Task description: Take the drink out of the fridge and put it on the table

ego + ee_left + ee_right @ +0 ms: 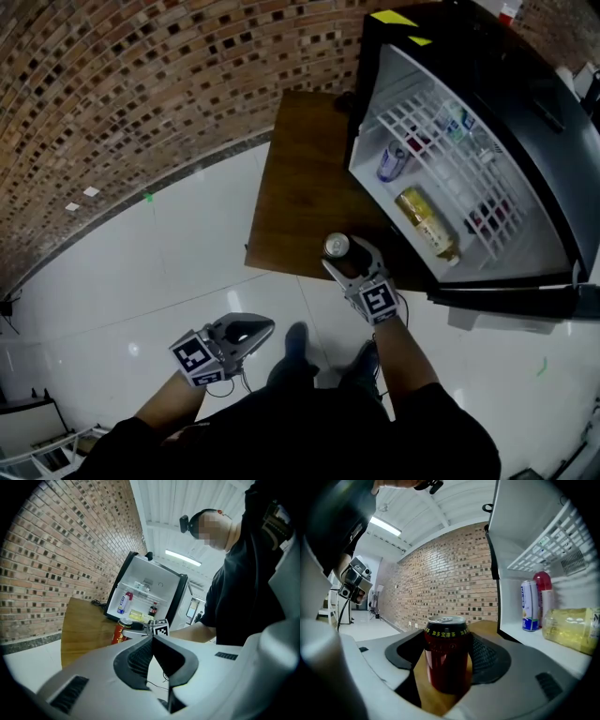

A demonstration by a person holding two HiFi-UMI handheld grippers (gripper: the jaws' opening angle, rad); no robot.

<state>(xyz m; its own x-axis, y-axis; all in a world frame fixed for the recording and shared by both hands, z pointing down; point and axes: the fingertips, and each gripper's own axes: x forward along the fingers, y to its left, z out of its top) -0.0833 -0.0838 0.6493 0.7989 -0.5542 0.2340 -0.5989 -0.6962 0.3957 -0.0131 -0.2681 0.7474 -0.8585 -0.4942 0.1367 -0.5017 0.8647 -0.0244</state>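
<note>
A red drink can with a silver top sits between the jaws of my right gripper, over the near edge of the brown wooden table. In the right gripper view the can stands upright with a dark pad against each side and wood below it. Whether it rests on the table I cannot tell. My left gripper hangs low over the white floor, left of the table. Its jaws are closed together on nothing. From there the can shows in front of the fridge.
The small black fridge stands open on the table just right of the can. A blue-white can and a yellow bottle lie inside. Its door swings out at the right. A brick wall runs behind.
</note>
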